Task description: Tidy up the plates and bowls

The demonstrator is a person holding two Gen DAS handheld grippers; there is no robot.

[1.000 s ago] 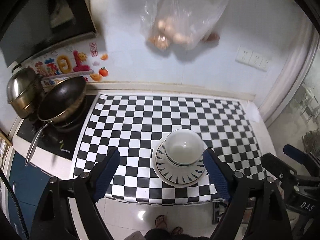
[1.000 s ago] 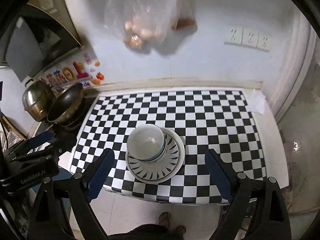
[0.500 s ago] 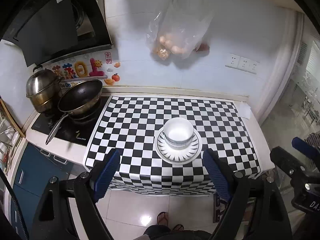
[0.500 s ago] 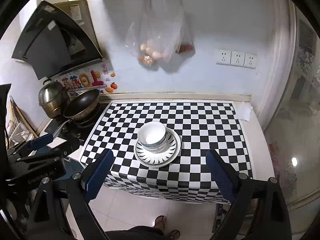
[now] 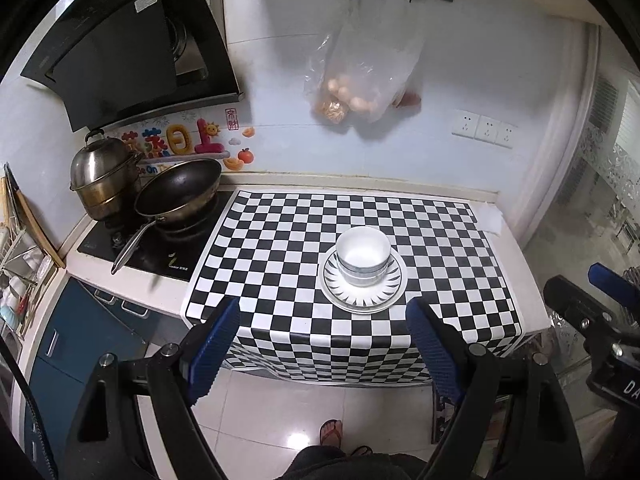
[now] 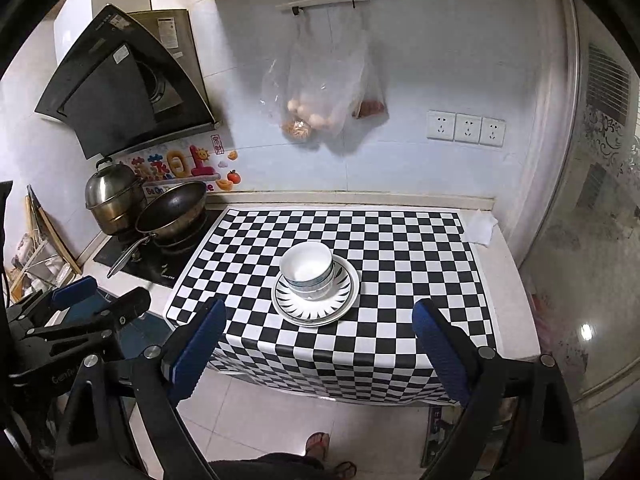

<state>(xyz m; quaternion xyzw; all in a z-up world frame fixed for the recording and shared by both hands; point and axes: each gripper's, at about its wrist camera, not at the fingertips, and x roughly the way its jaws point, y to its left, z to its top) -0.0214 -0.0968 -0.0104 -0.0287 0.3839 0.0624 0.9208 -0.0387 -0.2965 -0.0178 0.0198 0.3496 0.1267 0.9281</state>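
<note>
White bowls (image 5: 362, 258) (image 6: 307, 268) sit nested in a stack on a white plate with dark rim marks (image 5: 384, 294) (image 6: 340, 300), in the middle of the checkered counter (image 5: 280, 240) (image 6: 400, 264). My left gripper (image 5: 323, 320) hangs open in front of the counter's near edge, well back from the stack, with nothing between its blue pads. My right gripper (image 6: 318, 322) is open too, empty, and equally far back. Each gripper shows at the other view's edge: the right gripper (image 5: 592, 308) and the left gripper (image 6: 86, 304).
A wok (image 5: 178, 194) and a steel pot (image 5: 102, 176) stand on the black hob at the left. A plastic bag of food (image 5: 360, 84) hangs on the wall. A white cloth (image 6: 482, 226) lies at the counter's far right. A sandalled foot (image 5: 331, 430) stands on the tiled floor.
Both grippers have drawn back and up from the stack, which now looks much smaller and farther off. Their jaws have stayed wide, and the bowls and plate have not moved.
</note>
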